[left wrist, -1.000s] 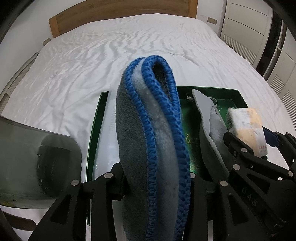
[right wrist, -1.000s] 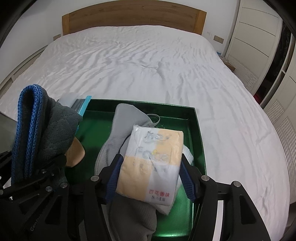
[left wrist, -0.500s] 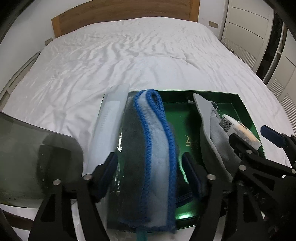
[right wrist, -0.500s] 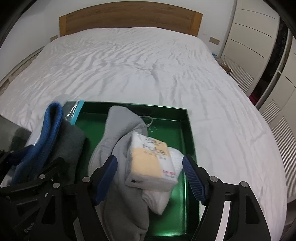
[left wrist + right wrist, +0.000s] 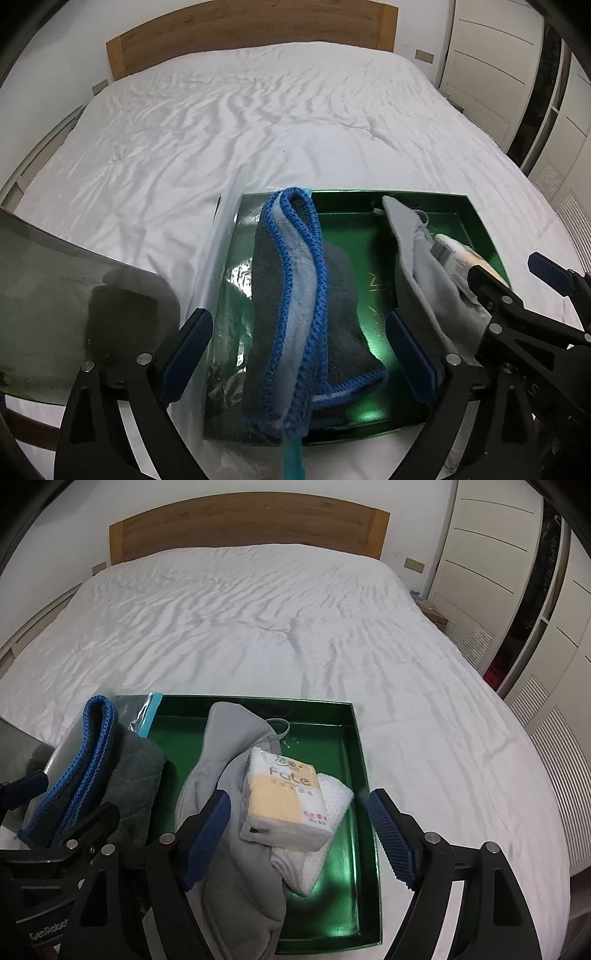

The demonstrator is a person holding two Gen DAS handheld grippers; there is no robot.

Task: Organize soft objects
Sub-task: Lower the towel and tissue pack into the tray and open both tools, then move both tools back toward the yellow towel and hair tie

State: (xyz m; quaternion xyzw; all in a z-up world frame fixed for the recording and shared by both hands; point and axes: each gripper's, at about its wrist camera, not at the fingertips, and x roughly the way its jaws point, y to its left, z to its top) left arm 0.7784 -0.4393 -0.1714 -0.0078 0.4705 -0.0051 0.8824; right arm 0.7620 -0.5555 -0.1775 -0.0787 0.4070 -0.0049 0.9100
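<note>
Both wrist views look steeply down past their own fingers, close above the green tray (image 5: pixel 480 229) (image 5: pixel 364 760), facing the headboard (image 5: pixel 247 524). They share tray and bed (image 5: pixel 221 122).

"Fute" on tissue pack (image 5: pixel 286 799); "GenRobot" on left tool (image 5: pixel 48 928).

A tray (image 5: pixel 364 768) sits on the bed (image 5: pixel 258 620). In it, a towel (image 5: pixel 295 295) lies left, over a plastic bag (image 5: pixel 221 295); socks (image 5: pixel 229 775) lie right, a tissue pack (image 5: pixel 284 801) on them.
</note>
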